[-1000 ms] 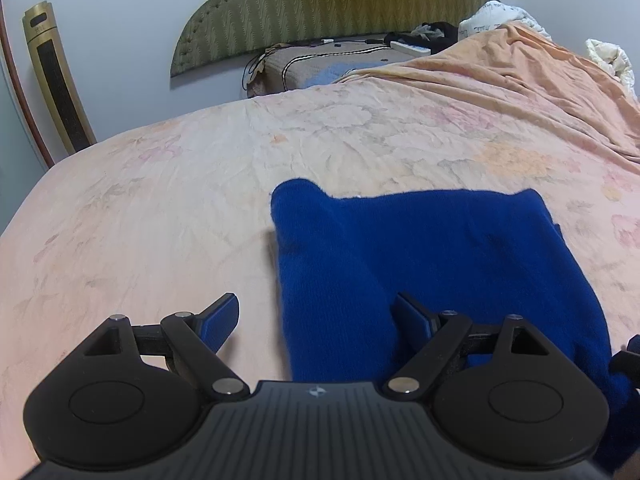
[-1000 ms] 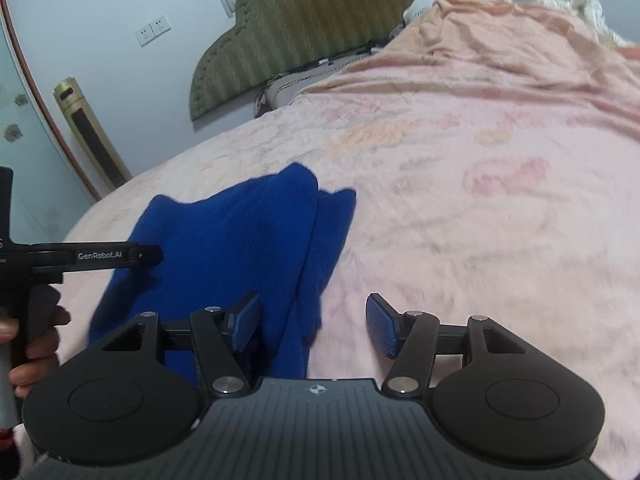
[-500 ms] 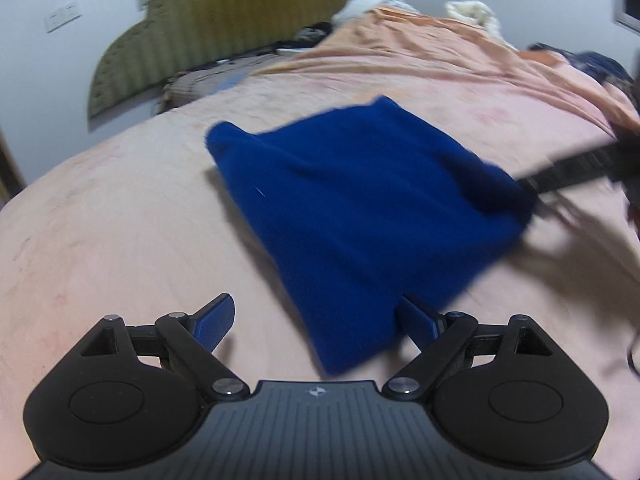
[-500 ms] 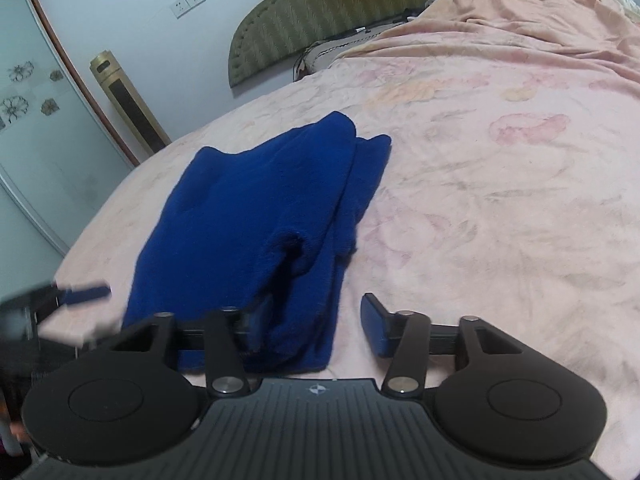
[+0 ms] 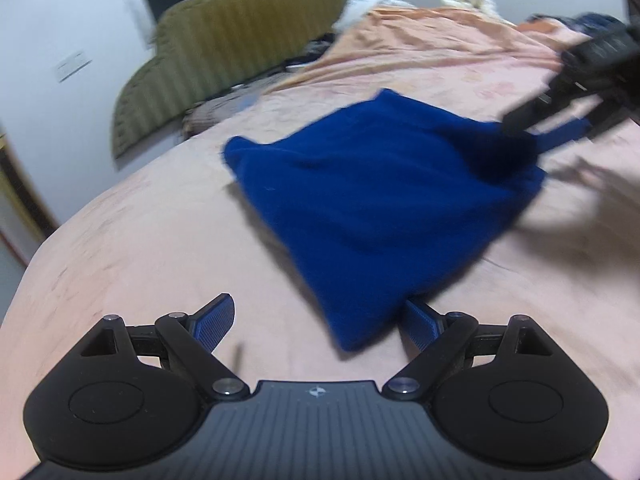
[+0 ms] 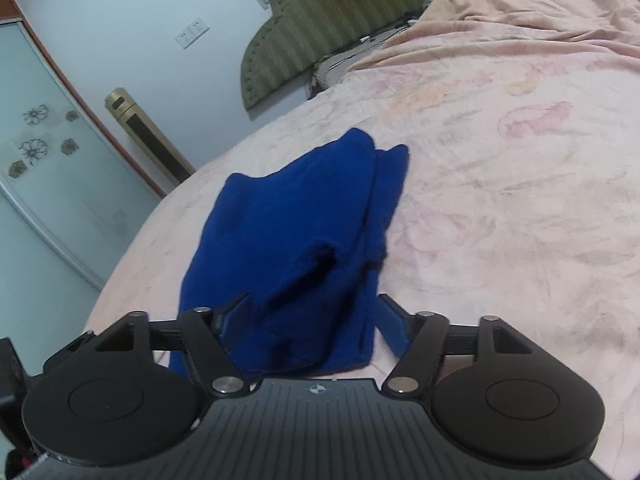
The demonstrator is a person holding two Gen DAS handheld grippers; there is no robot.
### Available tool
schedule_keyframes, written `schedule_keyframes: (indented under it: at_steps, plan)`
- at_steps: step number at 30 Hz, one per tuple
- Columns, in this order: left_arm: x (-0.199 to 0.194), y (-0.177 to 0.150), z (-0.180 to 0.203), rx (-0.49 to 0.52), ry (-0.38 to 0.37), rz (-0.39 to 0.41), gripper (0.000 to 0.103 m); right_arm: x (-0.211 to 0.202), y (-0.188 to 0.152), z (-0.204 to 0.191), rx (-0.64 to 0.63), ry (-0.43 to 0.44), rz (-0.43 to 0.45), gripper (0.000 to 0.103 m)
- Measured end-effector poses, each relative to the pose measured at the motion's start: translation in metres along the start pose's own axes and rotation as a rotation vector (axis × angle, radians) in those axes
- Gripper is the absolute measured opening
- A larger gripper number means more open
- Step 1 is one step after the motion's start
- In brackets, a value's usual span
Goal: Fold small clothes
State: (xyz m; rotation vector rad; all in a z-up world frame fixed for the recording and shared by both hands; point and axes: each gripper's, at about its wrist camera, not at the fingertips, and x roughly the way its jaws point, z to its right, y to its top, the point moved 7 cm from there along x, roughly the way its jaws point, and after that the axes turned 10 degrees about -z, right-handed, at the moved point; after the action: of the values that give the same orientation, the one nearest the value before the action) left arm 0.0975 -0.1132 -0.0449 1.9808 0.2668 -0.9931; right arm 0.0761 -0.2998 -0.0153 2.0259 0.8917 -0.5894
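A folded dark blue garment [image 5: 384,204] lies on the pink bed sheet [image 5: 140,248]; it also shows in the right wrist view [image 6: 296,240]. My left gripper [image 5: 320,320] is open, with the garment's near corner between its fingers and against the right finger. My right gripper [image 6: 312,316] is open around the garment's near edge, a thick fold lying between the fingers. In the left wrist view the right gripper [image 5: 552,132] shows blurred at the garment's far right corner.
An olive padded headboard [image 6: 340,20] stands against the white wall. A rumpled orange blanket [image 5: 440,36] covers the far side of the bed. A gold tower appliance [image 6: 148,136] and a glass wardrobe door [image 6: 44,184] stand left of the bed.
Both grippers have swung round and moved in on the garment. Its right edge now lies between the right gripper's fingers and its near corner between the left gripper's fingers.
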Motion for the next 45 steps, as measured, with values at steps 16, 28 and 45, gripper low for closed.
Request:
schedule_keyframes:
  at_steps: [16,28,45]
  plan:
    - [0.01,-0.018,-0.051,-0.284,-0.011,-0.049,0.091,0.027,-0.021,0.001,-0.012,-0.08,-0.087,0.015]
    - [-0.006,0.041,-0.07,-0.273,-0.195,0.043,0.095,0.027,0.032,0.015,-0.022,-0.055,0.011,0.079]
    - [0.155,0.109,-0.103,-0.742,-0.647,-0.087,0.084,0.135,0.121,0.03,0.018,0.167,-0.075,0.039]
